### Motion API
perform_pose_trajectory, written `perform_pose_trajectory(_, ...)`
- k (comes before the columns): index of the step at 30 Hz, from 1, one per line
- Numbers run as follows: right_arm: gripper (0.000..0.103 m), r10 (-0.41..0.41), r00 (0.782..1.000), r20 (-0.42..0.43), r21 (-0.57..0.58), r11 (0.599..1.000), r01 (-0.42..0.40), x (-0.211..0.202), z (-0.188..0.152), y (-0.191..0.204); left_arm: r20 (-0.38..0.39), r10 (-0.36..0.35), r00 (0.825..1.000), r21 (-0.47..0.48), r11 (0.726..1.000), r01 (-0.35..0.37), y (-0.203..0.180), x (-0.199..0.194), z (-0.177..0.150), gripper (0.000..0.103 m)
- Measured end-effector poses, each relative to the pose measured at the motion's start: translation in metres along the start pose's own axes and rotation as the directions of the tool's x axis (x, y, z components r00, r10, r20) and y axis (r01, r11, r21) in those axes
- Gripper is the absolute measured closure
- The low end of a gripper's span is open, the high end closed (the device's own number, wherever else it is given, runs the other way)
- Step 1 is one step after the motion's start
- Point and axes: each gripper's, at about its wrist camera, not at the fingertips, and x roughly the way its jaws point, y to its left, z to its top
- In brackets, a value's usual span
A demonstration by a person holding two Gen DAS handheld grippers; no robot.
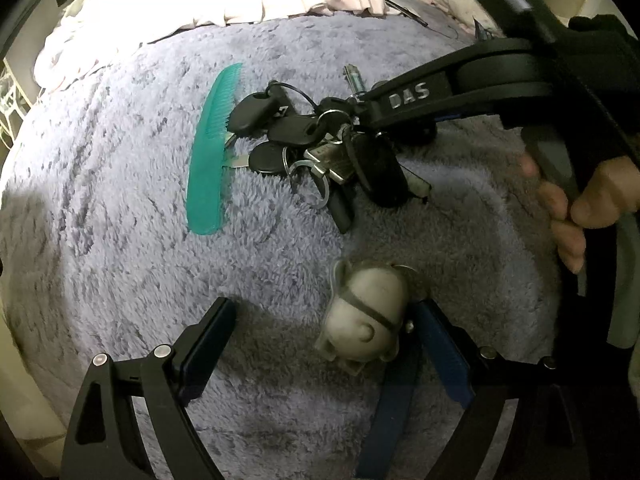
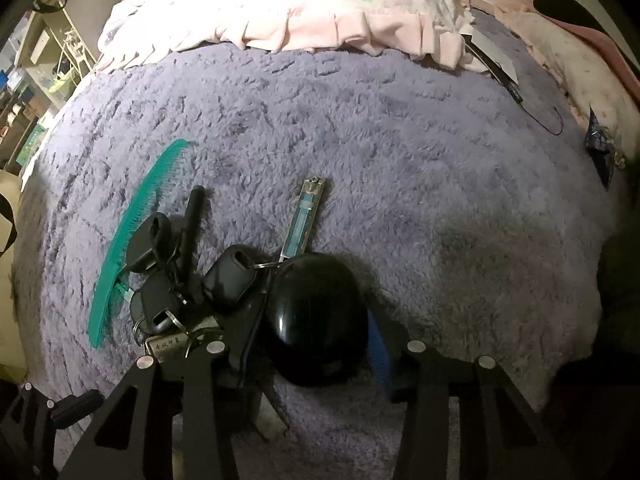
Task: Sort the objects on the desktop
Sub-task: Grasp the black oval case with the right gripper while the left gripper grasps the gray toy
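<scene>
We read "DAS" on the right hand-held gripper [image 1: 360, 110], clamped on the key bunch [image 1: 320, 148]; left hand-held gripper [image 1: 324, 320] spread wide beside grey figurine [image 1: 366, 316].

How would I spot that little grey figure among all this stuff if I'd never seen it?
Start at the fluffy lavender blanket covering the whole surface. Below the dark key bunch and right of the green comb, the small grey toy figure lies near the left tool. It alone is pale, rounded and plump, with a dark band around it.
</scene>
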Motion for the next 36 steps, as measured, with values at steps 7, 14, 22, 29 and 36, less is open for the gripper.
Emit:
perform_pose_trajectory(7,0.061,0.084,0.996,0.031,0.062,0.994,-0.086,-0.027,-0.011,-0.006,0.023,-0.038,0.999,-0.024,0.999,0.039,0.004,-0.006,-0.003,0.012)
perform_pose_trajectory(14,0.061,0.140,0.988,0.064,0.091,0.985,-0.145,-0.049,-0.016,-0.013,0.025,-0.144,0.989,-0.042,0.989,0.144,0.007,-0.011,-0.008,0.012)
perform_pose_trajectory(22,0.061,0.158,0.984,0.084,0.111,0.980,-0.167,-0.073,-0.035,-0.026,-0.002,-0.109,0.994,-0.014,0.994,0.109,0.002,-0.005,-0.011,0.015)
perform_pose_trajectory(29,0.061,0.181,0.980,0.087,0.076,0.979,-0.187,-0.076,-0.037,-0.017,-0.039,-0.104,0.994,0.025,0.994,0.105,-0.020,-0.002,-0.006,0.060)
perform_pose_trajectory(36,0.061,0.192,0.978,0.079,0.049,0.979,-0.196,-0.081,-0.043,-0.009,-0.027,-0.048,0.998,0.065,0.997,0.050,-0.030,-0.008,-0.009,0.063)
